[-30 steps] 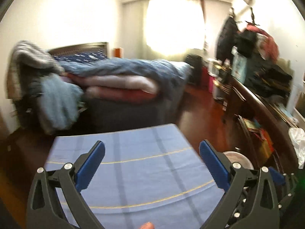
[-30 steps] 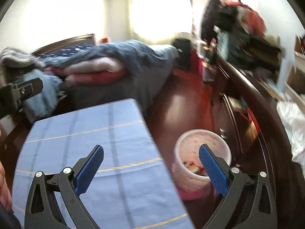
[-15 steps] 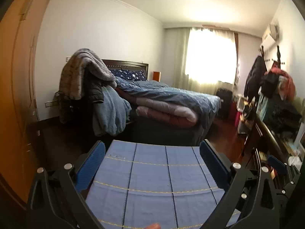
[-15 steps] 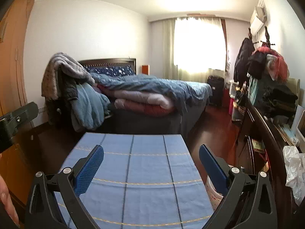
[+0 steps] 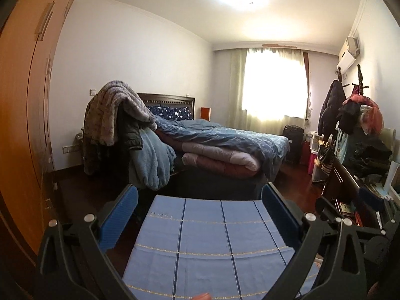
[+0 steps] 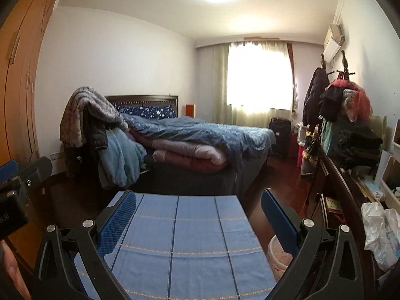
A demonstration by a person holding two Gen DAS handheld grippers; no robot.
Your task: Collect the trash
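Note:
My left gripper (image 5: 200, 207) is open and empty, held level above a table with a blue checked cloth (image 5: 207, 247). My right gripper (image 6: 198, 212) is open and empty above the same cloth (image 6: 185, 245). A pink-white trash bin (image 6: 276, 252) stands on the floor right of the table, partly hidden by my right finger. No trash lies on the part of the cloth I see. The left gripper's body shows at the left edge of the right wrist view (image 6: 17, 195).
A bed (image 5: 225, 147) with piled blue and pink quilts lies ahead. A wooden wardrobe (image 5: 22, 115) runs along the left. A dark desk (image 6: 350, 200) with clutter and a white plastic bag (image 6: 380, 235) runs along the right. Clothes hang on a rack (image 6: 337, 100).
Both grippers have tilted up from looking down at the table and bin to looking level across the room. Both stayed open.

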